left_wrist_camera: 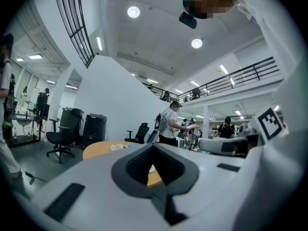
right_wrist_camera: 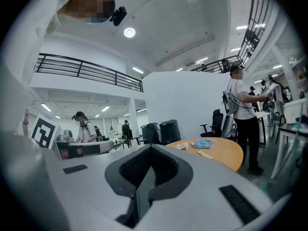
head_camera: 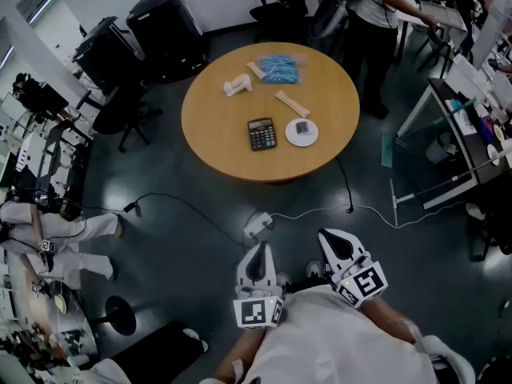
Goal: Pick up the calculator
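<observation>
The black calculator [head_camera: 262,134] lies flat near the middle of the round wooden table [head_camera: 214,126], next to a white round disc [head_camera: 302,132]. Both grippers are held low in front of the person's body, well short of the table and over the floor. My left gripper [head_camera: 258,251] points toward the table with its jaws together and nothing in them; its own view [left_wrist_camera: 155,150] shows the table edge ahead. My right gripper [head_camera: 334,239] is beside it, also shut and empty [right_wrist_camera: 150,151]. I cannot make out the calculator in either gripper view.
A blue packet [head_camera: 278,69], a crumpled white item [head_camera: 237,85] and a pale strip [head_camera: 292,103] lie on the table's far half. A white cable with a plug block [head_camera: 258,226] runs across the floor between me and the table. A person [head_camera: 376,6] stands at the far right; office chairs [head_camera: 120,110] stand at the left.
</observation>
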Available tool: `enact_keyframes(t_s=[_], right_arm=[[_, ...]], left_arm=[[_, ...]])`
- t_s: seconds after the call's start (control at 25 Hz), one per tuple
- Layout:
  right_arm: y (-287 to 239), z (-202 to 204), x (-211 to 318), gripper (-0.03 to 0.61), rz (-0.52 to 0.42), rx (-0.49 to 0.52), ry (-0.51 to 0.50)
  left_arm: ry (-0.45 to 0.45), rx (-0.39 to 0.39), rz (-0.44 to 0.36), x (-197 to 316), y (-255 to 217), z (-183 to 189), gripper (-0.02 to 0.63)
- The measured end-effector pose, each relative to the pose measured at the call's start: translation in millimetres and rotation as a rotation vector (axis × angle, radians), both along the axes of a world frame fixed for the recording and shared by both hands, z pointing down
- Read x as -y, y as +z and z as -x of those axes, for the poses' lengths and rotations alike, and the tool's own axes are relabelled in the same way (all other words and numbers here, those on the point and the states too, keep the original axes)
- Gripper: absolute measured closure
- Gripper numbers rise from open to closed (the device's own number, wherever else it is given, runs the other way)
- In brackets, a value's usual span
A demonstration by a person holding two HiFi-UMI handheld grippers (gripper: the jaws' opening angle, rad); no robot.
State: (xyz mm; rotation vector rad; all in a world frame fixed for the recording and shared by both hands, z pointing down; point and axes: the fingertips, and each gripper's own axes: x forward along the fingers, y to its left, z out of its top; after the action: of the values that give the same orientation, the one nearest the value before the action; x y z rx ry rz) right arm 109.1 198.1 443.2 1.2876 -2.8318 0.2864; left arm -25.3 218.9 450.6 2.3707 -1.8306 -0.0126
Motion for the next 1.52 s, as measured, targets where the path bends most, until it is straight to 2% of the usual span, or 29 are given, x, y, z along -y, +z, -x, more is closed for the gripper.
enact_keyframes(t_s=[0.6, 0.92, 1.08, 1.24, 1.4, 1.52], right_arm=[[12.8, -21.8, 15.4, 0.566, 0.029, 0.000, -0.043], [30.2, -33.5, 47.8, 0.566, 0.058, 0.019, -0.099], [52.7, -29.9, 83.4, 0.566, 0.092, 0.006, -0.125], [72.7, -9.6, 133.9, 0.566, 0.095, -0.009, -0.188], [92.2, 17.0, 198.8, 0.566, 0.112, -0.019, -0.240], [109.6, 32.0, 247.1, 0.566, 0.138, -0.058, -0.250]], left_arm=[[-0.033, -0.008, 0.019, 14.8, 3.3, -25.6, 0.607], [-0.065, -0.007, 0.045, 32.5, 9.5, -31.8, 0.607], [-0.067, -0.010, 0.052, 62.3, 15.4, -19.9, 0.607], [-0.046, -0.030, 0.042, 108.6, 23.6, -1.4, 0.607], [0.034, -0.069, 0.033, 165.6, 21.4, 12.9, 0.607], [0.102, -0.057, 0.015, 203.1, 10.4, 20.7, 0.607]])
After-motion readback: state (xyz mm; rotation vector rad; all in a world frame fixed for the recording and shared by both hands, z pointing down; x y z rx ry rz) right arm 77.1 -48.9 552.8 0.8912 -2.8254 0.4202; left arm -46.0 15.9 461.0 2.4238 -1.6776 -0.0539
